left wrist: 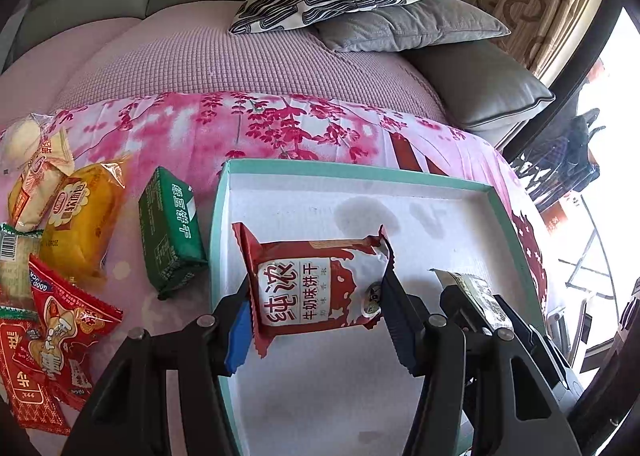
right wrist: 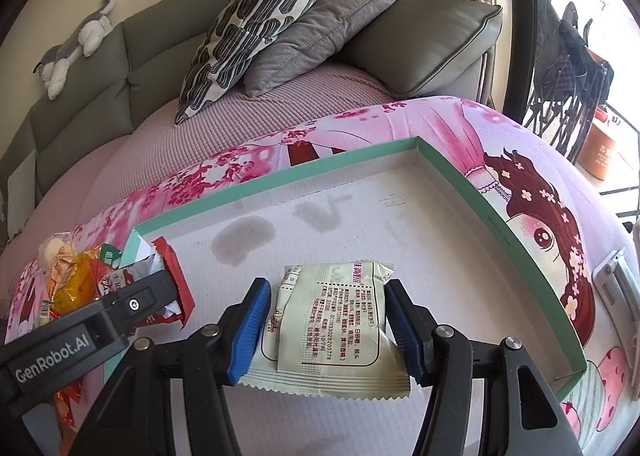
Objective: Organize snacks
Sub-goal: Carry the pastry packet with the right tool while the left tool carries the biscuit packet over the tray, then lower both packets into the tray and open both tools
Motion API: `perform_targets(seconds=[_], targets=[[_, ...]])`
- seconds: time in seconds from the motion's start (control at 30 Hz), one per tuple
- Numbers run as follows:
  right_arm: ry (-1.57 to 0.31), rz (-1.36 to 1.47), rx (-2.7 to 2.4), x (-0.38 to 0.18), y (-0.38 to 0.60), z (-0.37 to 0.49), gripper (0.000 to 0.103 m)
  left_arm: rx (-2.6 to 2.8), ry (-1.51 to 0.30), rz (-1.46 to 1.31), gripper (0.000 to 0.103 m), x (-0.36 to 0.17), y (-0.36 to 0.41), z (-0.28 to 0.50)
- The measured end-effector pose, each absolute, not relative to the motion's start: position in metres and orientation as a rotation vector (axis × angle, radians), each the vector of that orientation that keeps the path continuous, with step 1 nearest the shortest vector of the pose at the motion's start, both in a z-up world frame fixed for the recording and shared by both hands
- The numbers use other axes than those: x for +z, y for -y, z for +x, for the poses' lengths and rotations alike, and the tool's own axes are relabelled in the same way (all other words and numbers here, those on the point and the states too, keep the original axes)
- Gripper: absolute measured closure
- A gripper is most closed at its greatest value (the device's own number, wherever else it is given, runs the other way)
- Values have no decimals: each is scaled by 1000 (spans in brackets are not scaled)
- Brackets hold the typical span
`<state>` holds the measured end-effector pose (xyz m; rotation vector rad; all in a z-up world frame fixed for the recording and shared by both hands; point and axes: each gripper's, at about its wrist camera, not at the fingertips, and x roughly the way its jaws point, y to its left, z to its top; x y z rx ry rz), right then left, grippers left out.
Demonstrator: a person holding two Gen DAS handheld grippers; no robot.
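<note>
While both packets hang over the teal-rimmed tray [right wrist: 520, 240] | left gripper [left wrist: 316, 308] clamps red biscuit packet [left wrist: 316, 284] | right gripper [right wrist: 328, 320] clamps pale green packet [right wrist: 332, 320] | step: placing | next, likely: lower, release, fetch from snack pile [left wrist: 52, 256].

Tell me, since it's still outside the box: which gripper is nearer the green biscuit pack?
Left. The left gripper holds the red pack just beside the green biscuit pack; the right gripper works farther right.
</note>
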<state>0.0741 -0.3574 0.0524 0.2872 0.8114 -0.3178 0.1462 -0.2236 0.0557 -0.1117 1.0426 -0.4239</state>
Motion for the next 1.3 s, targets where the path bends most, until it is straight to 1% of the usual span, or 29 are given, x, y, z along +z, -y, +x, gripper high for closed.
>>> perform_targets(seconds=[0.23, 0.3, 0.33, 0.4, 0.47, 0.6, 0.63, 0.67, 0.7, 0.73, 0.83, 0.9, 0.93, 0.97, 1.3], targets=[[-856, 300, -328, 46, 360, 76, 40, -416, -1057, -110, 41, 54, 227, 148], [-870, 305, -329, 44, 362, 76, 39, -419, -1051, -112, 35, 58, 227, 146], [-875, 302, -334, 44, 362, 76, 39, -423, -1050, -116, 34, 60, 226, 145], [-873, 292, -338, 46, 362, 74, 34, -426, -1047, -121, 28, 66, 224, 142], [-870, 292, -342, 49, 362, 71, 20, -407, -1045, -117, 26, 72, 220, 137], [-889, 279, -353, 53, 362, 64, 19, -354, -1033, -113, 25, 81, 204, 125], [-895, 273, -358, 54, 362, 62, 16, -339, -1026, -109, 25, 83, 199, 121], [-901, 270, -361, 55, 361, 59, 14, -323, -1015, -102, 22, 84, 194, 117], [-903, 270, -358, 56, 360, 56, 13, -304, -1004, -94, 12, 86, 188, 113], [-906, 270, -354, 57, 358, 53, 13, -284, -991, -89, 10, 87, 182, 108], [-920, 261, -346, 58, 353, 48, 12, -232, -960, -88, 9, 91, 160, 96], [-926, 249, -346, 58, 349, 44, 1, -197, -945, -94, 6, 91, 144, 89], [-925, 244, -346, 59, 347, 42, 0, -178, -939, -97, 4, 91, 136, 86], [-925, 241, -345, 60, 345, 41, 0, -161, -935, -101, 3, 91, 128, 83], [-894, 218, -230, 70, 297, 40, 0, 16, -891, -194, 2, 81, 41, 53]])
